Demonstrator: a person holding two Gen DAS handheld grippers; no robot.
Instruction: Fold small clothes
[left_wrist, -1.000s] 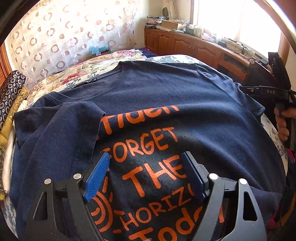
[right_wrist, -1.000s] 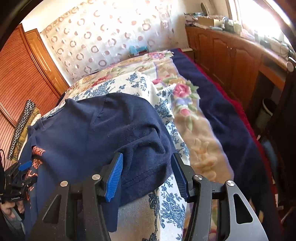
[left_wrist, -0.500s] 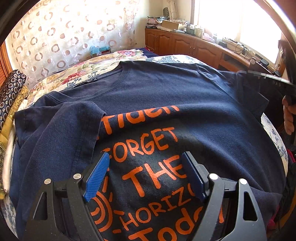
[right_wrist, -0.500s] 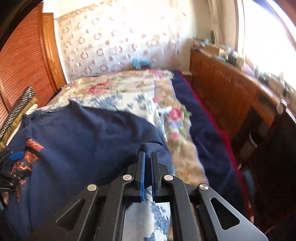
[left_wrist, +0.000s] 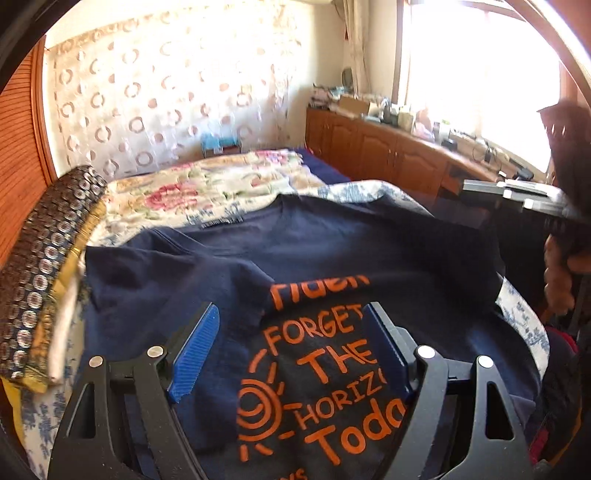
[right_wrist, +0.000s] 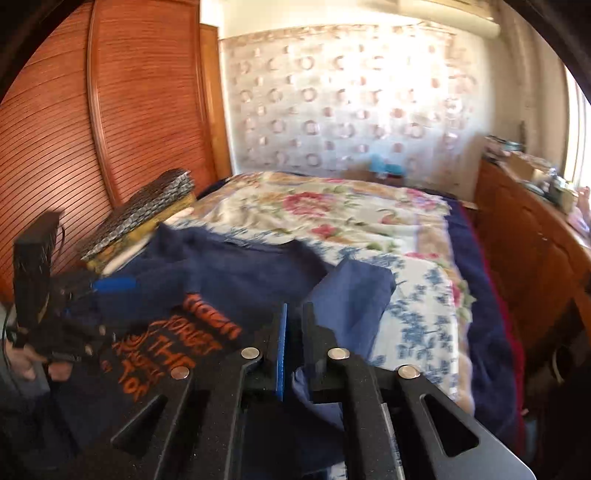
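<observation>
On bed (right_wrist: 332, 206), navy tee (left_wrist: 332, 251) lies print-up, collar toward far wall. Right gripper (right_wrist: 293, 332) nearer its right sleeve (right_wrist: 351, 295): jaws just reopened a little, sleeve cloth between them and lifted; pinch uncertain. Sleeve needs carrying left across the print. Left gripper (left_wrist: 291, 347) spread wide over the lettering, holding nothing. No containers seen.
</observation>
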